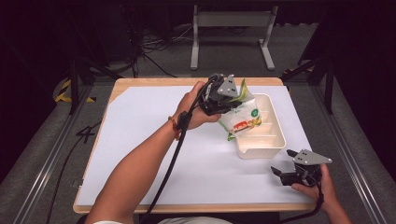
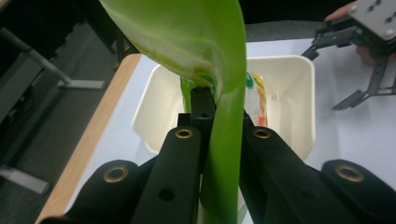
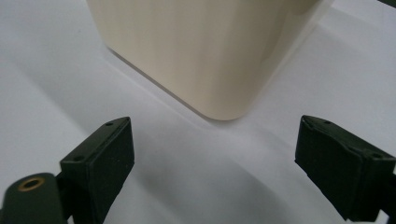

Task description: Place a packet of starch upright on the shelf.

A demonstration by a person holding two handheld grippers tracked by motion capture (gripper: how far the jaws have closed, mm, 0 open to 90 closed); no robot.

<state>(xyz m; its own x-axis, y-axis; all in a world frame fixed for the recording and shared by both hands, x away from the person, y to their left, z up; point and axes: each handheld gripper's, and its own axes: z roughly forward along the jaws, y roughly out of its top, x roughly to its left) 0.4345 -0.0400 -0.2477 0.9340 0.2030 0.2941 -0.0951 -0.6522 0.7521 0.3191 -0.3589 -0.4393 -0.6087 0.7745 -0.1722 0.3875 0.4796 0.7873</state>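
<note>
The person's left forearm [image 1: 135, 172] reaches diagonally from the near edge of the tabletop [image 1: 140, 140] toward its far middle, wrist bent so the left hand [image 1: 194, 109] tips its gripper to the right. The left gripper [image 1: 229, 100] is clamped on the top edge of a snack bag [image 1: 240, 116], green at the top and white with red and green print below. In the left gripper view the jaws stand pressed together with the bag's green fold [image 2: 224, 140] pinched between them. The bag hangs tilted, its lower part over the left side of a cream plastic bin [image 1: 275, 135] with ribbed dividers, which sits toward the right edge of the white sheet covering the tabletop.

Near the tabletop's near right corner, the right hand [image 1: 317, 186] holds the right gripper [image 1: 282, 163] low over the sheet, pointing left and toward the bin's near corner. Its jaws stand wide apart with nothing between them, the bin's rounded corner [image 3: 219, 84] just beyond them.
</note>
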